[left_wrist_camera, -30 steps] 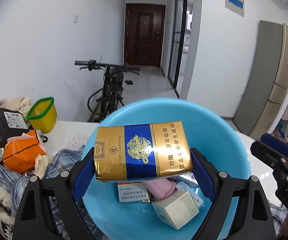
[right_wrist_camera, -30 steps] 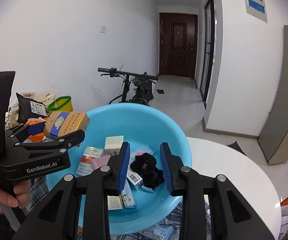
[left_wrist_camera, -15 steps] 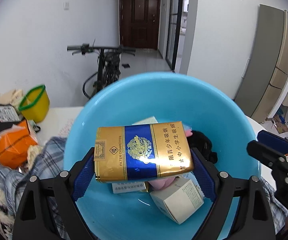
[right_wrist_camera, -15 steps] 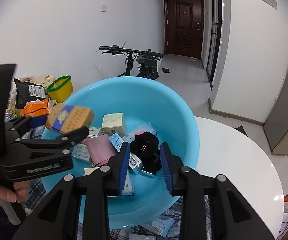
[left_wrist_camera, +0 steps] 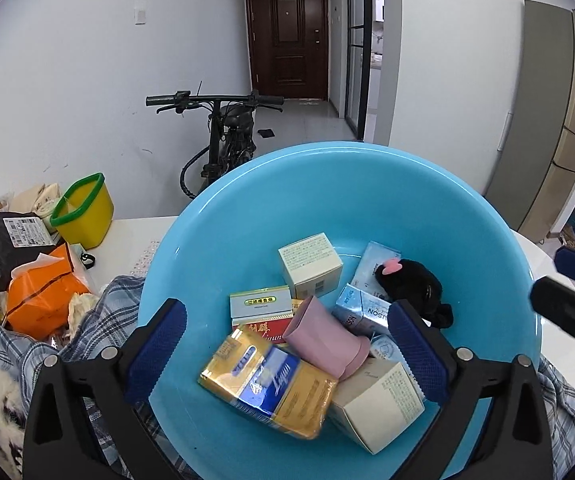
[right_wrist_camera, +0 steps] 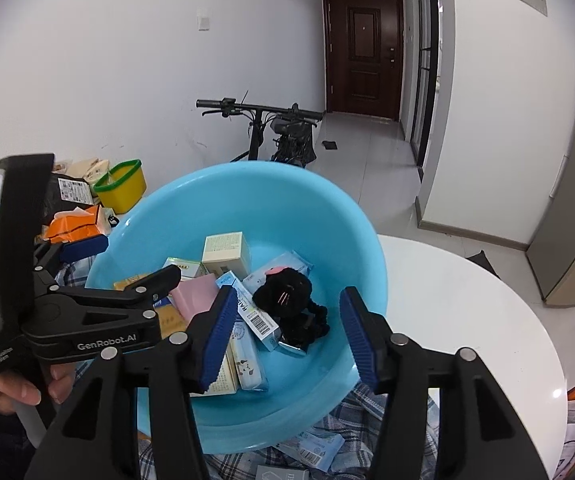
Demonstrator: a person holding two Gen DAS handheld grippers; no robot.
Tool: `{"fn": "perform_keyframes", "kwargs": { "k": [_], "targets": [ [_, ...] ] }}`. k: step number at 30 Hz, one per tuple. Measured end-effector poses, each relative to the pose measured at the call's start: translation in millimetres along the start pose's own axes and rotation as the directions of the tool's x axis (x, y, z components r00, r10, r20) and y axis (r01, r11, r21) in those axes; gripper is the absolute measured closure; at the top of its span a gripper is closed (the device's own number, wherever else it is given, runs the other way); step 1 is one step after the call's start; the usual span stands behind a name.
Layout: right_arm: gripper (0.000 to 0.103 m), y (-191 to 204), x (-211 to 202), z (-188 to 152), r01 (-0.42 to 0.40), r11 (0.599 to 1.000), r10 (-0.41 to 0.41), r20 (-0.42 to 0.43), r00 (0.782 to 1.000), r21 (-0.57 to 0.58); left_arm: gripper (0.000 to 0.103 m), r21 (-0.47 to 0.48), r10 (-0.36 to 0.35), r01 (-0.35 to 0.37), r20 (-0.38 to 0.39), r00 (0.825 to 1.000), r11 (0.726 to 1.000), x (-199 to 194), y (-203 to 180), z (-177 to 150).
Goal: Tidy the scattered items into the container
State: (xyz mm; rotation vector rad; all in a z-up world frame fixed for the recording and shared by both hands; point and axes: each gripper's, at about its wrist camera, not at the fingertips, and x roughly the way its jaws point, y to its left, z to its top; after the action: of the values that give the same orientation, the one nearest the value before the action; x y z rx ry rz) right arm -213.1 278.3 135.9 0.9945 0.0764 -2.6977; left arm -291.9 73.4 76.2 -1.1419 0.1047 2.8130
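A blue plastic basin holds several small boxes, a pink pouch and a black plush toy. A gold and blue cigarette pack lies blurred in the basin, free of the pads. My left gripper is open and empty above the basin's near side; it also shows in the right wrist view. My right gripper is open and empty over the basin's near right rim.
A yellow tub with a green rim, an orange packet and a black bag sit left of the basin. Plaid cloth lies under it on the white round table. Light blue packets lie in front.
My left gripper opened and let go of the cigarette pack, which dropped into the basin. My right gripper opened from nearly shut.
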Motion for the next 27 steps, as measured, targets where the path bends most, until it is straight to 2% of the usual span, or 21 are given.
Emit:
{"fn": "perform_keyframes", "kwargs": {
  "k": [8,13,16,19,27],
  "targets": [
    [0.05,8,-20,-22,0.014,0.999,-0.015,-0.014,1.0,-0.05,0.001,-0.014,-0.019,0.019,0.024,1.0,1.0,-15,6,1],
    [0.05,16,-31,-73,0.042,0.992,-0.051,-0.073,0.996,-0.119,0.001,0.035,-0.001,0.0,0.023,1.0,0.999,-31,10,-15],
    [0.05,19,-26,-108,0.042,0.99,-0.059,-0.133,0.989,-0.131,0.001,0.06,0.033,-0.036,0.044,0.998,0.998,-46,16,-28],
    [0.05,24,-16,-135,0.049,0.99,-0.073,-0.183,0.98,-0.132,0.001,0.076,0.034,-0.038,0.051,0.998,0.996,-61,22,-42],
    [0.05,23,-13,-170,0.077,0.994,-0.091,-0.218,0.972,-0.074,0.001,0.081,0.028,-0.028,0.004,1.0,0.996,-75,22,-101]
  ]
}}
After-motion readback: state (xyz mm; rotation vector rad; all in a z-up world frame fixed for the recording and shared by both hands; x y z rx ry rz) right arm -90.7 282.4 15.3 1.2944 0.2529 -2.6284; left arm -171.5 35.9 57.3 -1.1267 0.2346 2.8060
